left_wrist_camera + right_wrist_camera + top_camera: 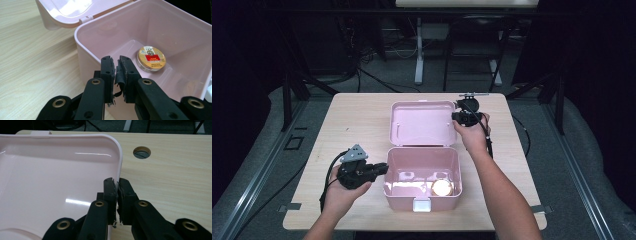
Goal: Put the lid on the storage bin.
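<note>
L gripper point(382, 169) shut, held level; R gripper point(455, 116) pinched shut, arm outstretched.

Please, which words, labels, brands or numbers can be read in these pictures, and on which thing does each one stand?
None can be read.
Tin in the pink box: its gold lid bears a red label, a small emblem and lines of print, all too small and blurred to read.
Lid of the box, table, left gripper, right gripper: no text to be seen.
</note>
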